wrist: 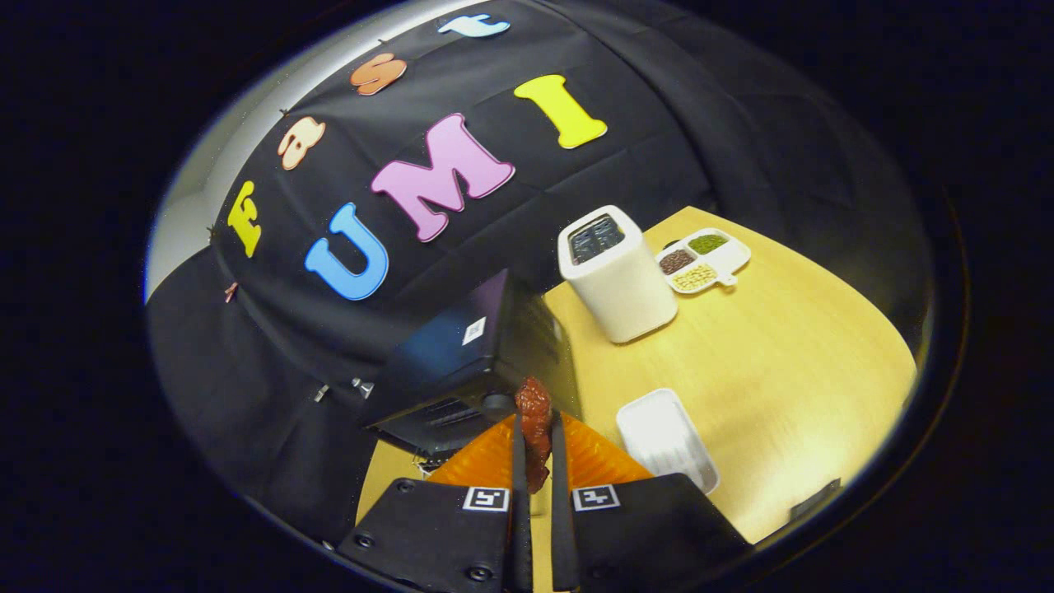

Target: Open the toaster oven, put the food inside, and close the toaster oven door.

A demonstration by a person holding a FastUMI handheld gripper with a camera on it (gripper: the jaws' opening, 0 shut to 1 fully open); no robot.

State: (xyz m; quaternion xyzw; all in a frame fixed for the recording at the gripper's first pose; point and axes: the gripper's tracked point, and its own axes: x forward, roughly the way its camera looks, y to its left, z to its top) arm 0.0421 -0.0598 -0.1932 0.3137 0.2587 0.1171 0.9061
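Gripper [535,441] clamped on a reddish-brown piece of food [534,428], both fingers pressing its sides, just before the dark toaster oven [461,362]. White toaster [617,276] and white tray [667,441] stand on the wooden table [782,371].

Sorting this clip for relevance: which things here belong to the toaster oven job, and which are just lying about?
Part of the job:
- gripper, shut on the food
- reddish-brown food, held between the fingers
- black toaster oven, just ahead of the fingers

Lying about:
- white toaster, beyond on the table
- sectioned dish of beans and grains, beside the toaster
- white tray, empty, beside the fingers
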